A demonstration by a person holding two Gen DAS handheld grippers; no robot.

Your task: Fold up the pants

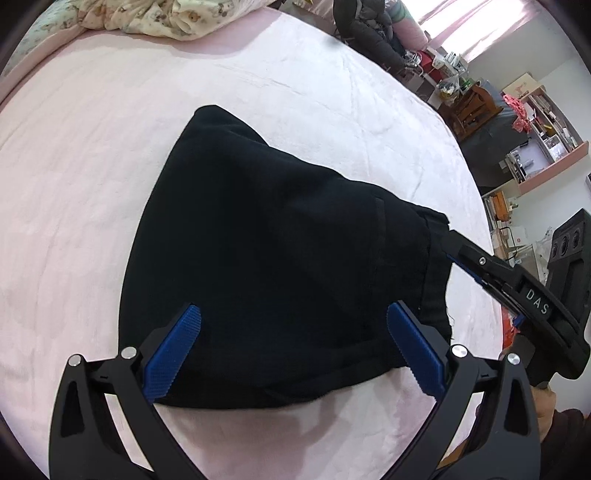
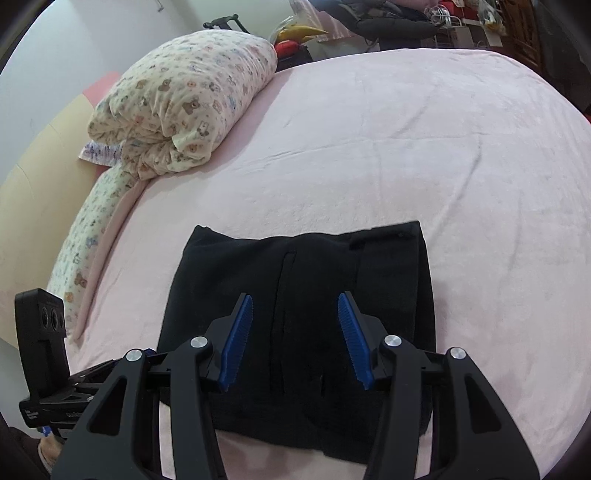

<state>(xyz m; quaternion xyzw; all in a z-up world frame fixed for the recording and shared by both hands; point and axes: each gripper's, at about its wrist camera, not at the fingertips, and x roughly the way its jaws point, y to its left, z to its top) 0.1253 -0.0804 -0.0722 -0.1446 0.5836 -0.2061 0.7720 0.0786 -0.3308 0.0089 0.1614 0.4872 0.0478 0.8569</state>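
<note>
Lying flat on the pink plush bed cover, the black fleece pants are folded into a compact, roughly rectangular bundle, with a pocket seam and layered edges showing on top. In the right wrist view the bundle sits in the near middle of the bed, its far edge straight and its near edge hidden partly behind the tool.

Hovering over the near edge of the bundle, the left tongs stand wide apart, blue ribbed pads facing each other with only dark cloth seen below them; nothing is pinched between them. At the bundle's right edge in that view, the right tongs reach in by the folded hem; from there I cannot tell whether they touch the cloth. Seen from their own camera, the right tongs are held partly apart above the middle of the pants, with no fabric between the pads.

Farther off, a rolled cream quilt printed with small bears lies at the far left of the bed. Beyond the bed's far right side are cluttered shelves and a dark jacket.
</note>
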